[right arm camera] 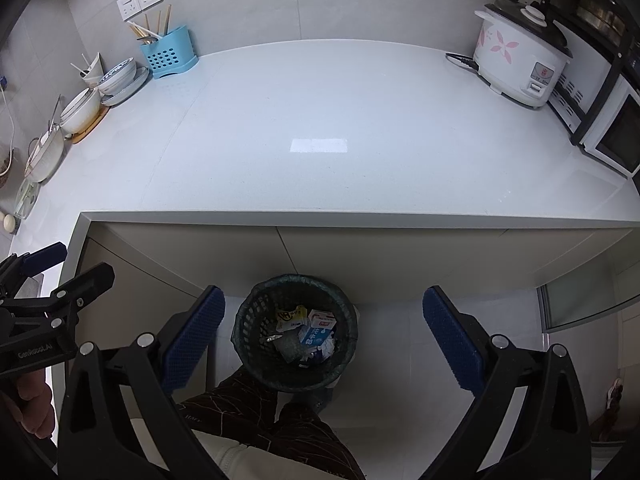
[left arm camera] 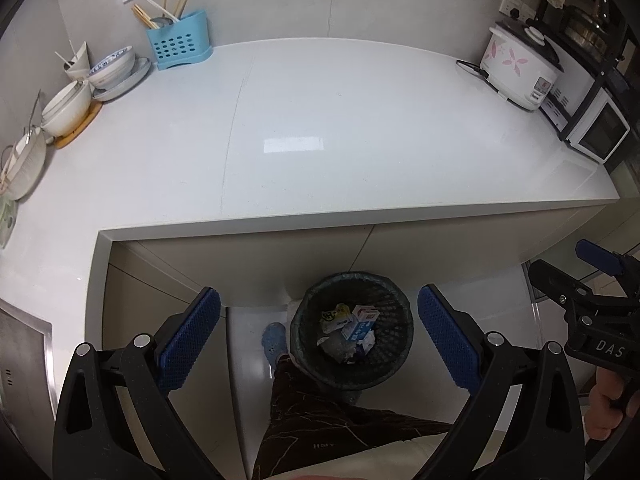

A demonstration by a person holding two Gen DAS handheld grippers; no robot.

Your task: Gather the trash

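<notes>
Both tongs, left (left arm camera: pixel 318 340) and right (right arm camera: pixel 324 338), hang spread and empty above the trash basket (left arm camera: pixel 352 376).

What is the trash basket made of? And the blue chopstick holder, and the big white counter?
Trash basket: likely dark plastic, judging by its moulded lattice holes, with a thin liner bag. Chopstick holder: light blue matte plastic with punched round holes. Counter: probably polished stone or quartz; it mirrors a ceiling light.
</notes>
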